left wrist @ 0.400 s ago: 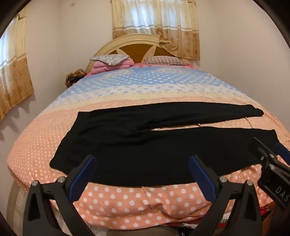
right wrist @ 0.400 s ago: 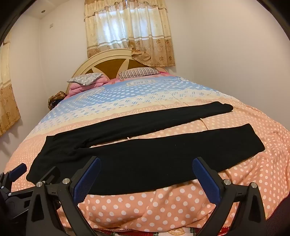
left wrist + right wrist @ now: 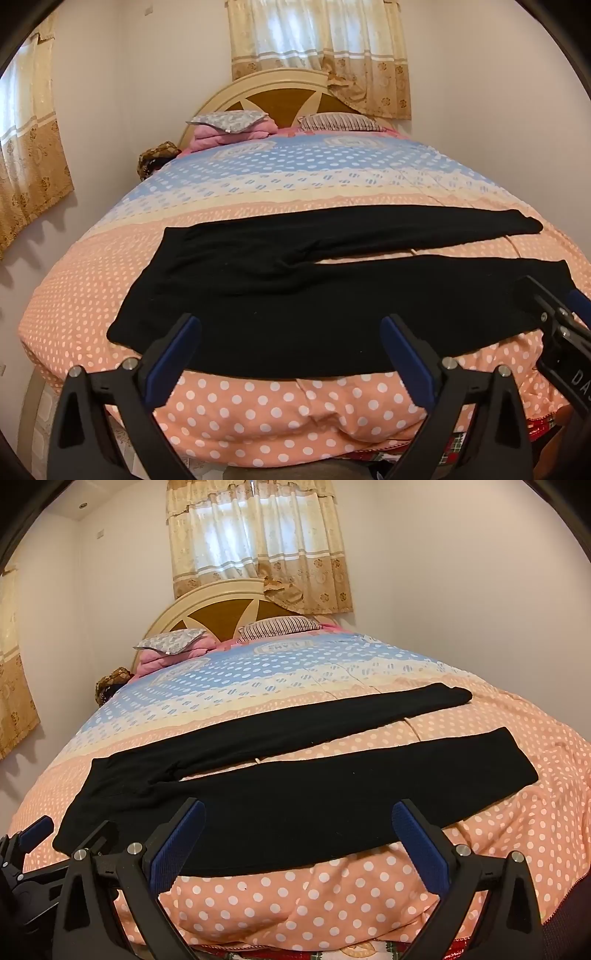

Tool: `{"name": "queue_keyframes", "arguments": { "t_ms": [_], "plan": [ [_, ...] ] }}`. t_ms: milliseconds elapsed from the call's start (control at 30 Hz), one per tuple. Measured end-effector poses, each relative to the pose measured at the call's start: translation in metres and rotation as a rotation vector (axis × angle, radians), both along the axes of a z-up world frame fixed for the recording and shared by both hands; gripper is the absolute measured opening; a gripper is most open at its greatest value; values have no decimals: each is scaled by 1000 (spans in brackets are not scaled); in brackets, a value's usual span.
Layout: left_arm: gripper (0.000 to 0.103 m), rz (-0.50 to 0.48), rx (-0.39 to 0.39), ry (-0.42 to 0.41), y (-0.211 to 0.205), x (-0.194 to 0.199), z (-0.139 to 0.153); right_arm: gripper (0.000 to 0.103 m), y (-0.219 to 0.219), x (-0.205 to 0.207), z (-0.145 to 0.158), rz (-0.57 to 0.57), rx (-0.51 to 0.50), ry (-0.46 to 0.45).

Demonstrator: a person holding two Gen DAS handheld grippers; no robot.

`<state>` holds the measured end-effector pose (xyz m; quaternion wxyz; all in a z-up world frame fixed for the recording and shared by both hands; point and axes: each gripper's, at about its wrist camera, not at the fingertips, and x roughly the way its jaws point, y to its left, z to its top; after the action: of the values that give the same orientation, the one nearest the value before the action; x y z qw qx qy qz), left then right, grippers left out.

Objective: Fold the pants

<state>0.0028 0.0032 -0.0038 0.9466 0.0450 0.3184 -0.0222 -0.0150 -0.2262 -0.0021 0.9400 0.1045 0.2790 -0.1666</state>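
Note:
Black pants (image 3: 295, 295) lie flat across the near part of the bed, waist to the left, both legs stretched to the right with a gap between them. In the right wrist view the same pants (image 3: 295, 805) fill the middle. My left gripper (image 3: 291, 332) hovers open over the near edge of the pants, nothing between its blue pads. My right gripper (image 3: 299, 819) is open too, above the near leg's edge. The right gripper shows at the right edge of the left wrist view (image 3: 561, 332); the left gripper shows at the lower left of the right wrist view (image 3: 33, 842).
The bed wears a quilt (image 3: 258, 413) with orange, cream and blue polka-dot bands. Pillows (image 3: 229, 122) and a pink blanket sit at the wooden headboard (image 3: 280, 99). Curtains (image 3: 317, 48) hang behind; walls close in on both sides.
Both views have barely shifted; the pants lie as before and both grippers stay open in about the same place.

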Motion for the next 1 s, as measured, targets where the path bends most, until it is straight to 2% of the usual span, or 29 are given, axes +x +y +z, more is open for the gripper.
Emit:
{"name": "queue_keyframes", "arguments": {
  "t_ms": [1000],
  "plan": [
    [100,3,20,-11,-2,-2,-1,102,0,2,-7,-9,8,27]
  ]
}}
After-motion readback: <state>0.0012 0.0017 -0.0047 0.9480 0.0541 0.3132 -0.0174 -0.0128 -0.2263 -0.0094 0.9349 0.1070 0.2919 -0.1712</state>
